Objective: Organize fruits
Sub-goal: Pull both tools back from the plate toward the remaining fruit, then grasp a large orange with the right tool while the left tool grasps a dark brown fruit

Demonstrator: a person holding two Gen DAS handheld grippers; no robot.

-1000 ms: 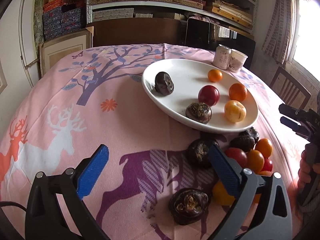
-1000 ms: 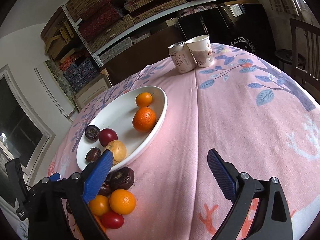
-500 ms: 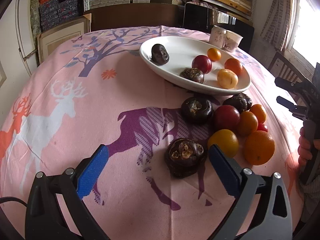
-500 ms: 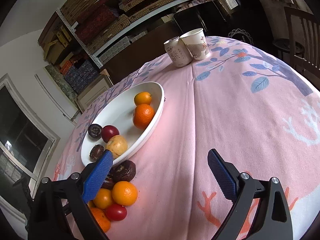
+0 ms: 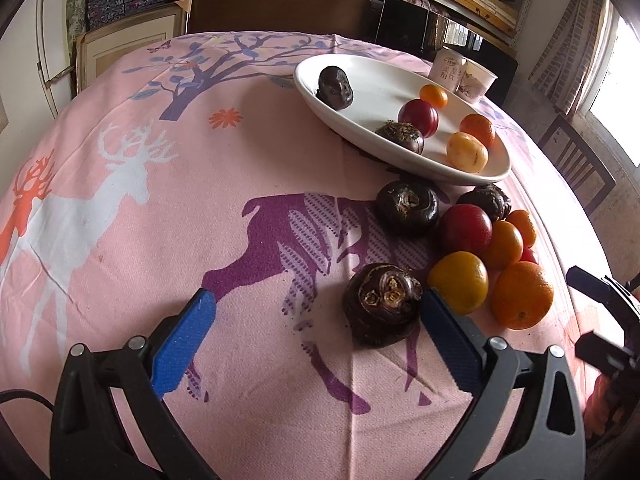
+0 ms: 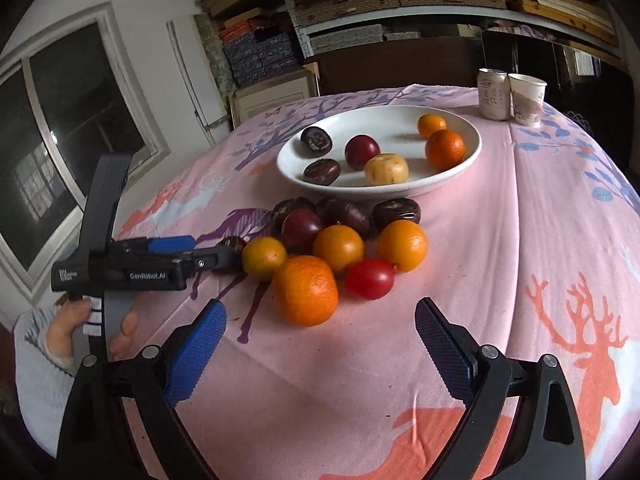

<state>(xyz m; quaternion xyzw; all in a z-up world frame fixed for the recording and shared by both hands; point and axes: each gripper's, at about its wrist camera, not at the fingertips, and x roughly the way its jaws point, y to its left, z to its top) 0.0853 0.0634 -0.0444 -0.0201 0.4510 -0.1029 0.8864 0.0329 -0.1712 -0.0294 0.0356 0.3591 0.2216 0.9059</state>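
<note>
The left gripper (image 5: 314,330) hangs low over the pink printed tablecloth (image 5: 120,200) with its blue-padded jaws spread wide and nothing between them. The nearest dark brown, knobbly round fruit (image 5: 382,304) lies on the cloth on the near side of the wide white ceramic plate (image 5: 360,80), apart from it, and its right flank sits just beside the right blue pad; whether they touch cannot be told.

To take it well, the judgement is that the gripper should slide a little to its right so the fruit sits centred between the pads, then close gently across the widest part. A hard squeeze risks squirting the fruit sideways into the yellow-orange round fruit (image 5: 459,282) just beside it. Once the fruit is held, it should be lifted clear of the heap before travelling to a bare patch of the plate, which already holds six fruits.

The right gripper (image 6: 320,338) is likewise wide open and empty, poised on the near side of the plate just short of the large rough-skinned orange (image 6: 305,290) at the front of the heap.

Against the frame half a second back, the left gripper has come closer to the dark fruit, which now looms larger and reaches the right pad. The right gripper has swung round, from facing bare cloth to facing the heap squarely. The fruits on the plate have not moved.
</note>
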